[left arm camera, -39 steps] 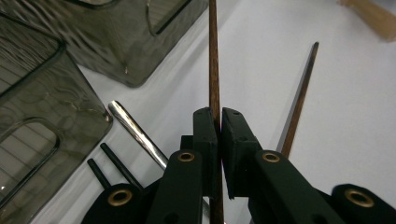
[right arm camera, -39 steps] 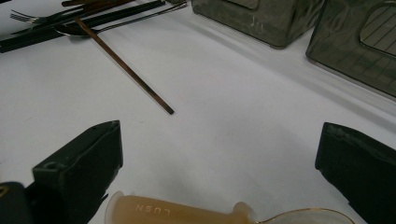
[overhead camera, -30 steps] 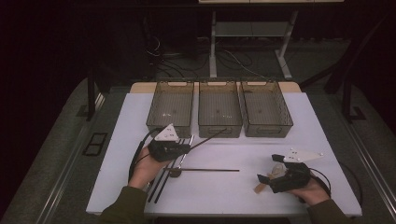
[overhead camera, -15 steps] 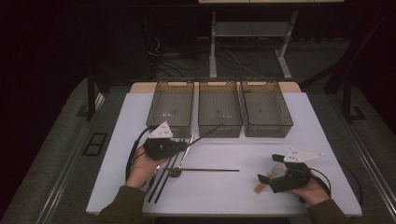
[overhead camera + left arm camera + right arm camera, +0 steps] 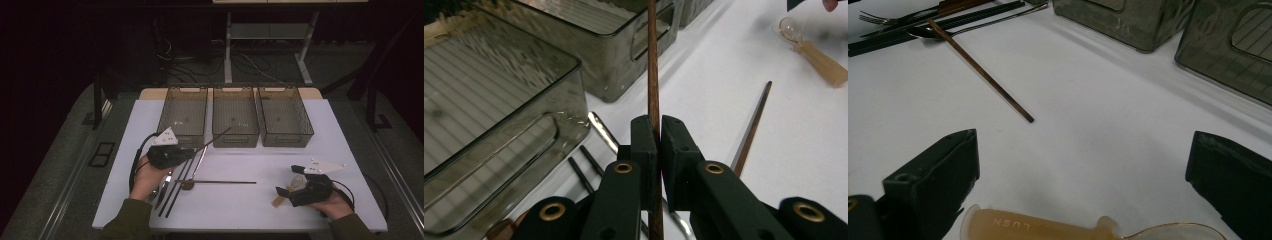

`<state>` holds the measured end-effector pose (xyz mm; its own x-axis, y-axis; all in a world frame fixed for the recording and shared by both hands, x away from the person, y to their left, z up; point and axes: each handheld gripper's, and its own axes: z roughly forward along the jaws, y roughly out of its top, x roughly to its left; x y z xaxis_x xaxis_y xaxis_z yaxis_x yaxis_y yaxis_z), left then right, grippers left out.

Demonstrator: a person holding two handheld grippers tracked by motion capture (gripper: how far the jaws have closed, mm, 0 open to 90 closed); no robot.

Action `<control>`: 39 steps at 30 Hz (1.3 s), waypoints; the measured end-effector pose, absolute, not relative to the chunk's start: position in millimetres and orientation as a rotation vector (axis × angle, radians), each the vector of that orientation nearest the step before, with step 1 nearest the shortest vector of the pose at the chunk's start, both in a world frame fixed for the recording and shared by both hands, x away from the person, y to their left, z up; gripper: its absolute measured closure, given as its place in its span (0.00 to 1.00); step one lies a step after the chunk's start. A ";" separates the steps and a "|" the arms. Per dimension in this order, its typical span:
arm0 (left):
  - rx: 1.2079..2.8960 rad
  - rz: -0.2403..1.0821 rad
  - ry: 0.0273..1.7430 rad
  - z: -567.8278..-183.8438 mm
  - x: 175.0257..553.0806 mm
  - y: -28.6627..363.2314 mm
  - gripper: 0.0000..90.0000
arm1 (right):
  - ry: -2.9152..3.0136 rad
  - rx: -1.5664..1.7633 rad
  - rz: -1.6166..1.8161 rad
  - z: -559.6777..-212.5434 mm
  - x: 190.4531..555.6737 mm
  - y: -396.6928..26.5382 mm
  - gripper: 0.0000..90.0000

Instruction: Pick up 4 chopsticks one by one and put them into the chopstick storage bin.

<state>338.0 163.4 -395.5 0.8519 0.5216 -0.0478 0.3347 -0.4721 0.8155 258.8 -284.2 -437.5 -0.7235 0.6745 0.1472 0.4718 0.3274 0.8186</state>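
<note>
While the left gripper (image 5: 658,150) pinches the thin brown wooden chopstick (image 5: 653,65) near its low end, we expect a light, stiff, slick rod that pivots easily; a grip nearer mid-length would steady it. Beyond the jaws its tip points at the smoky clear plastic bins (image 5: 624,45). The right gripper (image 5: 1083,165) sits wide open, a translucent amber plastic spoon (image 5: 1048,227) lying between its jaws.

Dark olive sleeves cover both forearms, and each hand carries a black two-jaw gripper, the left gripper (image 5: 192,152) and the right gripper (image 5: 281,192), each topped by a pale grey three-cornered plate, trailing a black cable, with brass-ringed screw holes along its blocky black jaw arms.
</note>
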 end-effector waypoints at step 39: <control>2.094 0.284 0.723 -383.7 369.0 175.2 0.94 | 2.370 1.054 1.358 -437.6 260.4 -284.8 0.01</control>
<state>369.0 175.2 -383.7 0.8049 0.5901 -0.0628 0.3898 -0.4458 0.8058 260.4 -284.8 -437.6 -0.7209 0.6746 0.1588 0.4782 0.3183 0.8186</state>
